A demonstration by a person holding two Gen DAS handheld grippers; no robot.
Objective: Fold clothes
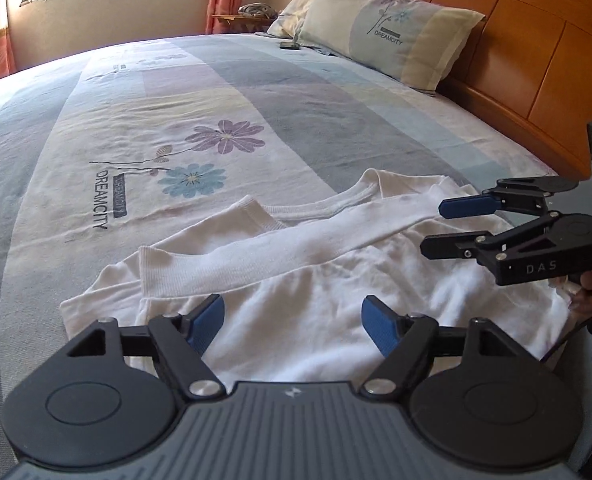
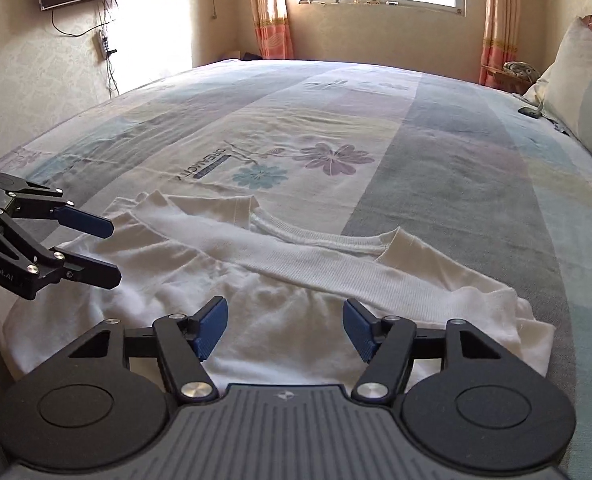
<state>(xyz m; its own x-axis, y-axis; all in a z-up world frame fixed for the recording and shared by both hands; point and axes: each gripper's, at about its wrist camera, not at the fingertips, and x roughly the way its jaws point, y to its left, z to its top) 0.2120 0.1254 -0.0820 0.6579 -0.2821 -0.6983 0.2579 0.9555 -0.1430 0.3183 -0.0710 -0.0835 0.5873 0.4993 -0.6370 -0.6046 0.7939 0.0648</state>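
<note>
left gripper: jaws wide apart, empty, angled down over near hem of white shirt | right gripper: jaws wide apart, empty, angled down over same shirt | shirt: part-folded, flat on bed near edge

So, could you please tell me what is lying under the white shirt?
The white shirt lies on the floral bedsheet, which shows all around it. Whatever sits directly beneath the folded fabric is covered and cannot be seen.
</note>
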